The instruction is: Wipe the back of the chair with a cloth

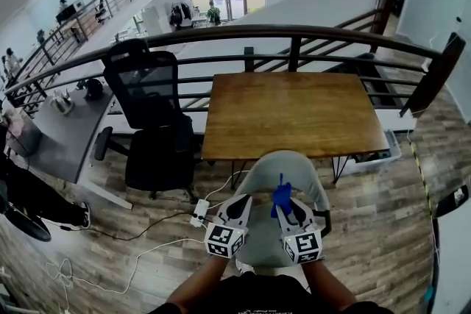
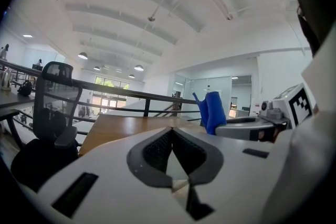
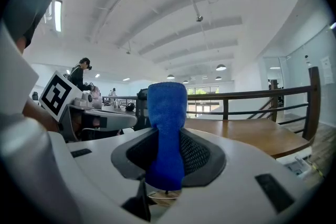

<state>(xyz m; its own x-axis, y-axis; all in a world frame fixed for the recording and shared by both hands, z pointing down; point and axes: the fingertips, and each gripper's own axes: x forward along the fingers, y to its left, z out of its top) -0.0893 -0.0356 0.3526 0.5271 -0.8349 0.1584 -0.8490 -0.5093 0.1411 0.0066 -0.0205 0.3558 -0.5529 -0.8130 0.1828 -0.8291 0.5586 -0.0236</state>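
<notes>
You stood behind the pale grey chair (image 1: 294,162), which sat at the 6 o'clock edge of the wooden table (image 1: 294,114), both grippers raised just over the top of its back. Your right gripper (image 1: 284,211) was clamped on the blue cloth (image 1: 281,196). The jaws pinched its lower part while the free end stood up toward 12 o'clock, folded into a narrow upright roll. Your left gripper (image 1: 241,202), at 9 o'clock of the right one and near it, had its jaws together with nothing between them. The cloth was not yet on the chair back. By its nap it looked like soft, light microfibre that would drape and bunch, not hold a shape, so it would likely need pressing flat against the shell for a wide swipe. The grip low on the fold looked firm enough, though a limp free end could drag or slip loose under friction. The chair's moulded back appeared smooth and rigid, and the chair might shift on the wood floor unless you steadied its rim with the empty gripper. A black mesh office chair (image 1: 147,103) stood at 9 o'clock of the table.
</notes>
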